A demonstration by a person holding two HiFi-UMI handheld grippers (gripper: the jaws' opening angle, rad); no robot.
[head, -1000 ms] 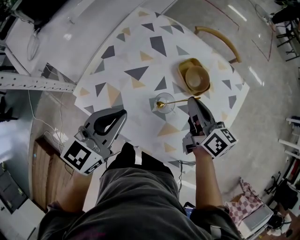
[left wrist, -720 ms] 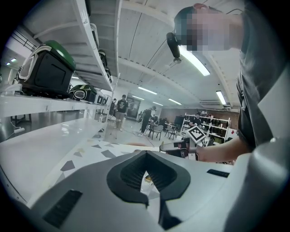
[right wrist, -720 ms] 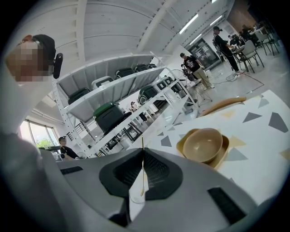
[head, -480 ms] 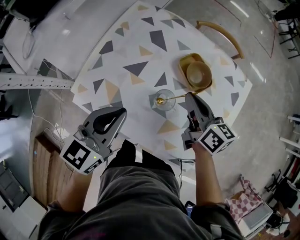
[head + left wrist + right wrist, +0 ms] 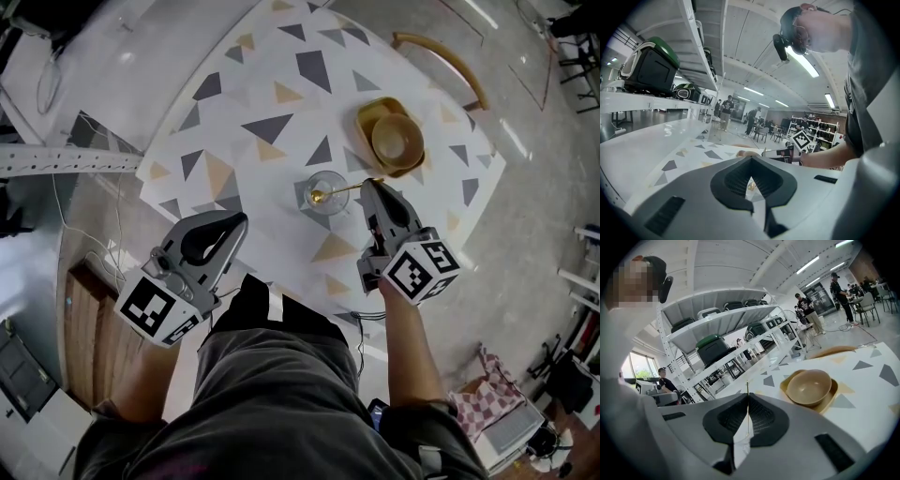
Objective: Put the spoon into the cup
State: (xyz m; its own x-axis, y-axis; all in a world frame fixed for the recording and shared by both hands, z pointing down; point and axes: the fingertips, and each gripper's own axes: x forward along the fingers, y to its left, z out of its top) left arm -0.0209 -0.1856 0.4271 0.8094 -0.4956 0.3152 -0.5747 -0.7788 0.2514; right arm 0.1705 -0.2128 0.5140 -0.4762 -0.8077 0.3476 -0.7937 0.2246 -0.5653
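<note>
One spoon lies near level, its gold bowl over the mouth of the cup, its handle tip pinched between the shut jaws of the right gripper; whether the bowl is already below the rim I cannot tell; the left gripper hangs off the table edge, jaws together on nothing. Likely risks: the thin handle swivelling in so short a grip; the long handle levering the light cup over on release.
</note>
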